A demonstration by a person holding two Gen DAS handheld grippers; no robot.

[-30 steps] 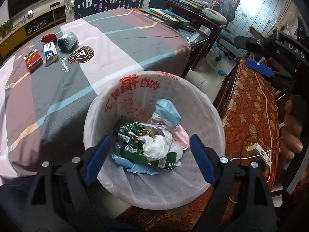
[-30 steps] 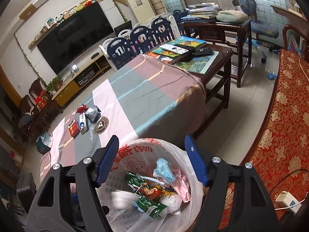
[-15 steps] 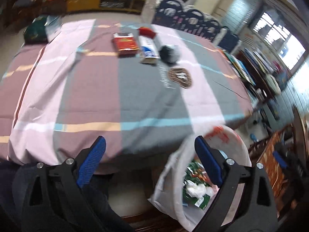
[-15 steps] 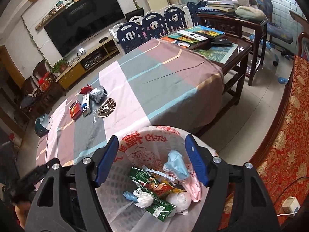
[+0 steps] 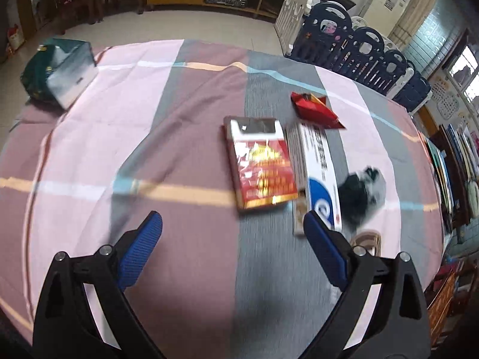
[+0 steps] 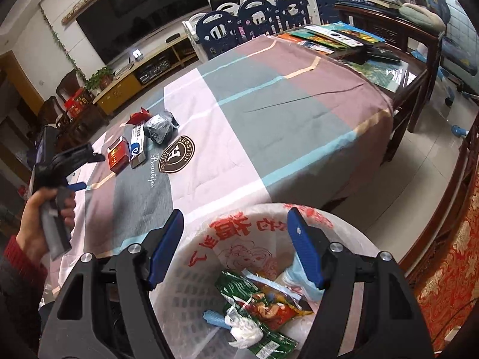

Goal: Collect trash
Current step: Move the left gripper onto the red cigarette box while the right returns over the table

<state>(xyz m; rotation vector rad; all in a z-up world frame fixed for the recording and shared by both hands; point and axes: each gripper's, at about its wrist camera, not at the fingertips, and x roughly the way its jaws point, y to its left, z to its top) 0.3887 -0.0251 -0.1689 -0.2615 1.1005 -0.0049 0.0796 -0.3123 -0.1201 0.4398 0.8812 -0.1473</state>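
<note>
One big table under a striped cloth (image 5: 185,125) fills most of both views, and one white bin (image 6: 353,239) lined with a printed bag sits right at its near edge, at about 6 o'clock in the right wrist view. Inside the bin there's a heap of wrappers (image 6: 263,305), green and red ones plus a white wad; can't count them cleanly, they overlap. Still on the cloth: four bits of trash bunched together, at roughly 1 to 3 o'clock from the left gripper (image 5: 233,239). Biggest is one red and white flat pack (image 5: 260,164), long axis running away from the camera toward 12 o'clock, lying flat. Touching its right side is one white and blue box (image 5: 317,173), same direction, long and narrow. One crumpled black and grey bag (image 5: 360,193) sits just beside that box at 3 o'clock, and one small red wrapper (image 5: 315,109) lies past the box's far end at 1 o'clock, slanted. The left gripper has just been opening and its jaws stand wide apart with nothing between them, hovering over bare cloth short of the flat pack. The right gripper (image 6: 236,248) hangs over the bin, jaws apart, holding nothing. A hand (image 6: 45,218) grips the left tool's handle at 9 o'clock in the right view.
</note>
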